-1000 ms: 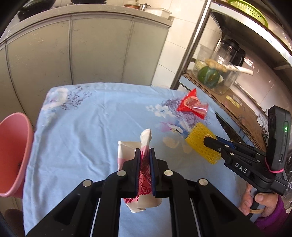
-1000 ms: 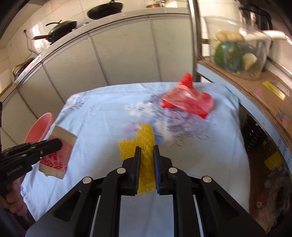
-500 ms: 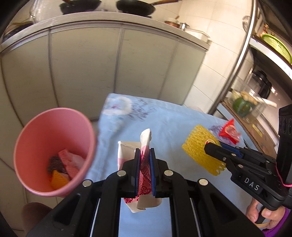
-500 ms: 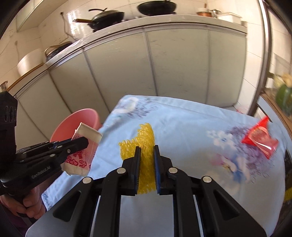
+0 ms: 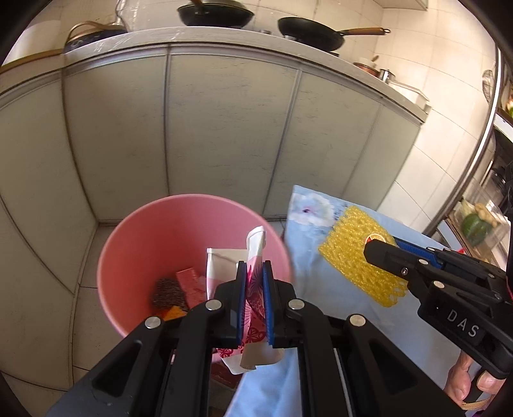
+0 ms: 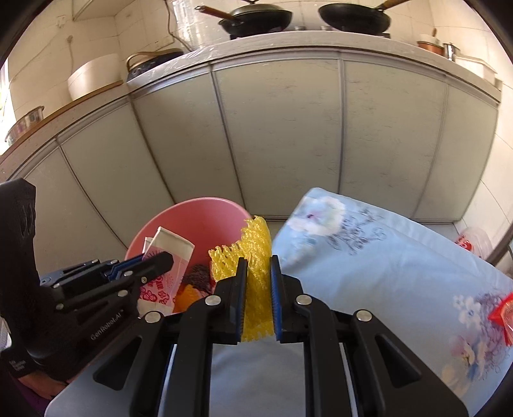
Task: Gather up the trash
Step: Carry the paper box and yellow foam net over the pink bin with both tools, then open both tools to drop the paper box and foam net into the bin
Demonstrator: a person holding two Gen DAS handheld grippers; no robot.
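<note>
Far left, the pink bin (image 5: 134,256) sits on the tiled floor just off the table's corner, and there's trash lying in its bottom: a dark speckled scrap (image 5: 168,292), a red piece (image 5: 190,284) and an orange bit (image 5: 174,311). Over its mouth hang the left tongs (image 5: 255,272), pressed together on a pink-and-white paper packet (image 5: 253,288); the packet sticks up past the tips and droops out below the jaws. From the right wrist view the same packet (image 6: 166,256) hangs over the near side of the bin (image 6: 192,211), with the left tongs (image 6: 154,261) pinching it from the side.

Moving right, the table edge under its pale blue flowered cloth (image 5: 320,298). The right tongs (image 5: 378,251) reach in here, pinching a yellow foam net sleeve (image 5: 356,256) that hangs over the cloth near the table's left corner. The right wrist view shows the net (image 6: 256,282) squeezed flat between the 2 blue pads (image 6: 275,301), its ragged top edge poking up in front of the bin's rim.

Far right, fingers (image 5: 465,385) of the person's hand wrap the right handle. Out on the cloth (image 6: 384,272), well apart from both tongs, a red wrapper (image 6: 505,314) lies at the picture's edge. Behind everything, 2 black pans (image 6: 259,17) rest on the kitchen counter.
</note>
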